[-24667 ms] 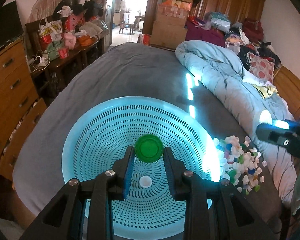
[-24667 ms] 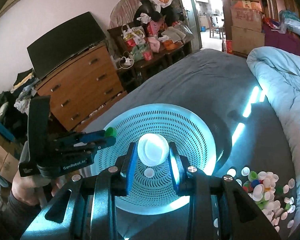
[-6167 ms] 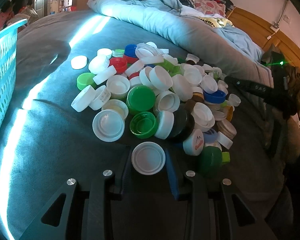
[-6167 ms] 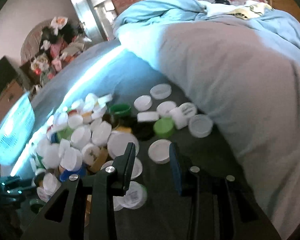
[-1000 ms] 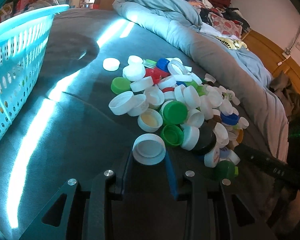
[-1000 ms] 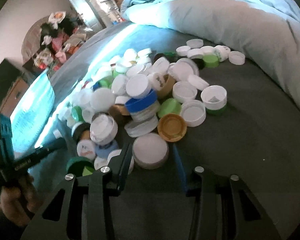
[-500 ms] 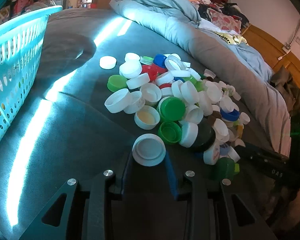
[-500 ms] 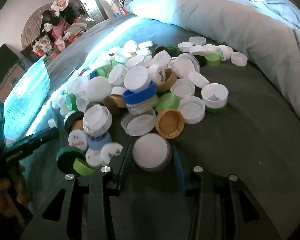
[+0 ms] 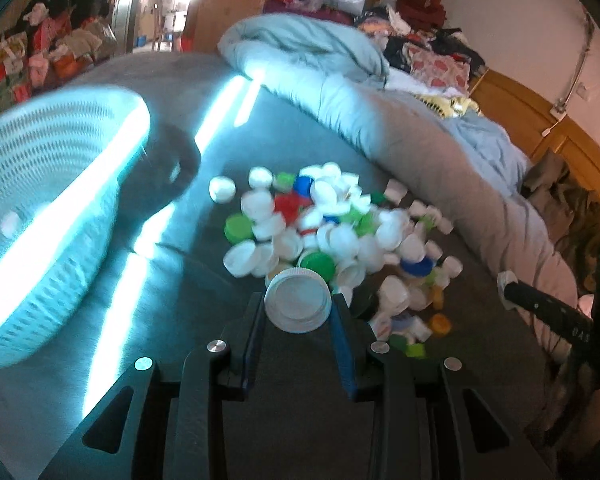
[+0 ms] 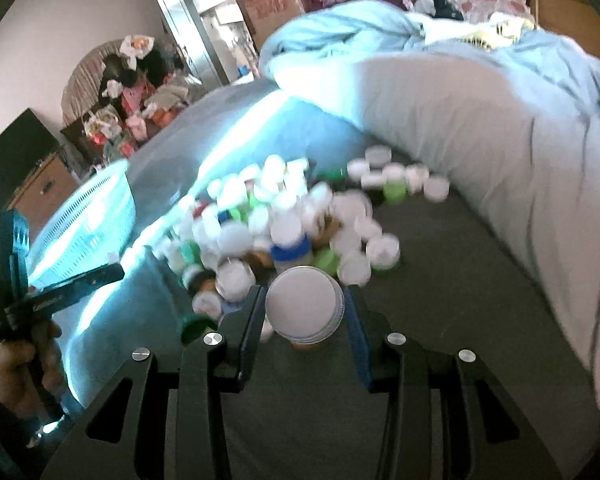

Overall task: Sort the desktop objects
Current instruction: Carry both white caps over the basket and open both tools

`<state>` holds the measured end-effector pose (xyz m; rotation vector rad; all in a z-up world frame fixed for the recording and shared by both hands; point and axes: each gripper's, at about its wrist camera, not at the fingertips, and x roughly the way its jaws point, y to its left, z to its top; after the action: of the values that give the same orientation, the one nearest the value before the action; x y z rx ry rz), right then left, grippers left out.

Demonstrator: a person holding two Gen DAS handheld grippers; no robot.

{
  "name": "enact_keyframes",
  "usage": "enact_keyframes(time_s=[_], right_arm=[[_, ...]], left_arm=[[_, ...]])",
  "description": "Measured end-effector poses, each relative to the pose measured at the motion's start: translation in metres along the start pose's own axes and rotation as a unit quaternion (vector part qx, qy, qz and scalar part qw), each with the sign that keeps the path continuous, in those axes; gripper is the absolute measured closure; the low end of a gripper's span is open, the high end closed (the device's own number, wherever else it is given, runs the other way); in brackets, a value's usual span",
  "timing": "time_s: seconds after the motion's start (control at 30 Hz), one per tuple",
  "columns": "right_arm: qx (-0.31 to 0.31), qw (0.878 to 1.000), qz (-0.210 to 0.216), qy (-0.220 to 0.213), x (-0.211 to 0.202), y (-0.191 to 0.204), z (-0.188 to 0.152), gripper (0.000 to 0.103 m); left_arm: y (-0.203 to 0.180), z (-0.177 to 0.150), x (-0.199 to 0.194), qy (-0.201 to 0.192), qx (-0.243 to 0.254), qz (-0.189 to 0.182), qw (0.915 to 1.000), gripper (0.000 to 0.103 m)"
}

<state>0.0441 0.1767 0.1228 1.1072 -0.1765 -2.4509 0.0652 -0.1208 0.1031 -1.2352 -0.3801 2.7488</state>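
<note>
Change: both your grippers have lifted clear of the blurred heap of plastic bottle caps.
Left gripper: pinches a white ribbed cap, turquoise perforated basket far left.
Right gripper: clamps a white round lid.

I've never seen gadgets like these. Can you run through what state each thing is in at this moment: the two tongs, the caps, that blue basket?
Left tongs: shut on a white cap, lifted.
White cap: hollow side facing the camera.
Right tongs: shut on a second white cap.
Second white cap: flat top facing the camera.
Cap pile: loose heap on the grey bedspread.
Blue basket: upright, one small white cap visible inside.
Quilt: bunched up beside the pile.
</note>
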Motion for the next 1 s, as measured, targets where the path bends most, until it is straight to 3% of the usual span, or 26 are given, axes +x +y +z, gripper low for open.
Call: enact_keyframes(time_s=[0.3, 0.63, 0.77, 1.0], right_arm=[[-0.060, 0.997, 0.031, -0.041, -0.024, 0.063, 0.042, 0.067], [-0.139, 0.983, 0.095, -0.071, -0.023, 0.172, 0.094, 0.067], [-0.166, 0.976, 0.120, -0.075, -0.015, 0.221, 0.113, 0.067], [-0.203, 0.964, 0.163, -0.060, 0.009, 0.303, 0.132, 0.067]], left_arm=[[0.011, 0.031, -0.071, -0.034, 0.024, 0.105, 0.9936, 0.069], [0.077, 0.064, -0.128, -0.068, 0.001, 0.223, 0.9724, 0.069], [0.094, 0.070, -0.143, -0.078, 0.002, 0.257, 0.9632, 0.069], [0.136, 0.075, -0.158, -0.062, -0.026, 0.271, 0.9602, 0.069]])
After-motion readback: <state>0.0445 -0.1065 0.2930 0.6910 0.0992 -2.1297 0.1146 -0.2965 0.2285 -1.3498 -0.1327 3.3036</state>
